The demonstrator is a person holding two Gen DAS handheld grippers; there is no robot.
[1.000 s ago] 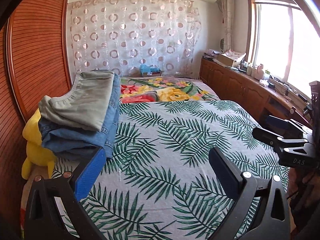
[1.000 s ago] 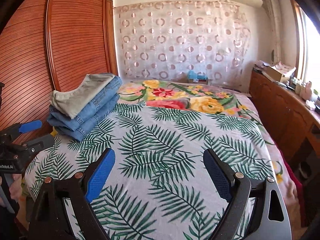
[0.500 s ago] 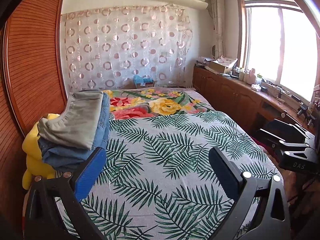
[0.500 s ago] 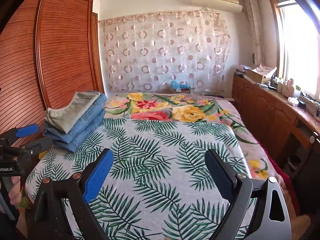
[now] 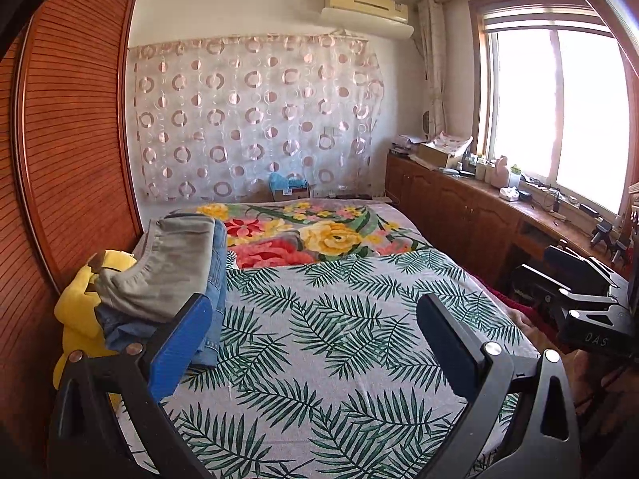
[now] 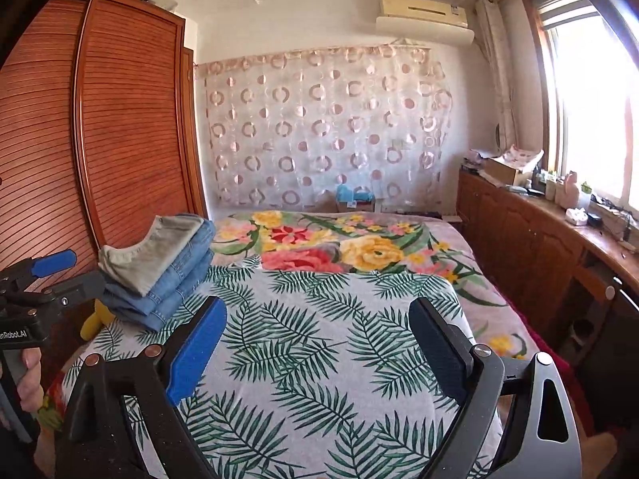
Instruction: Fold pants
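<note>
A stack of folded pants (image 5: 167, 279), grey on top of blue jeans, sits at the left edge of the bed; it also shows in the right wrist view (image 6: 159, 267). My left gripper (image 5: 315, 319) is open and empty, held above the near end of the bed, right of the stack. My right gripper (image 6: 319, 323) is open and empty over the leaf-print sheet. Each gripper shows in the other's view: the right gripper (image 5: 579, 291) at the right edge, the left gripper (image 6: 48, 279) at the left edge.
The bed (image 5: 339, 339) has a leaf-print sheet and a floral blanket (image 5: 299, 235) at the far end. A yellow plush toy (image 5: 80, 311) lies beside the stack. A wooden wardrobe (image 5: 72, 159) stands left, low cabinets (image 5: 459, 207) with clutter right under the window.
Both grippers have risen and pulled back from the bed, so more wall and ceiling shows. Both stay open and empty. The stack of pants has not moved.
</note>
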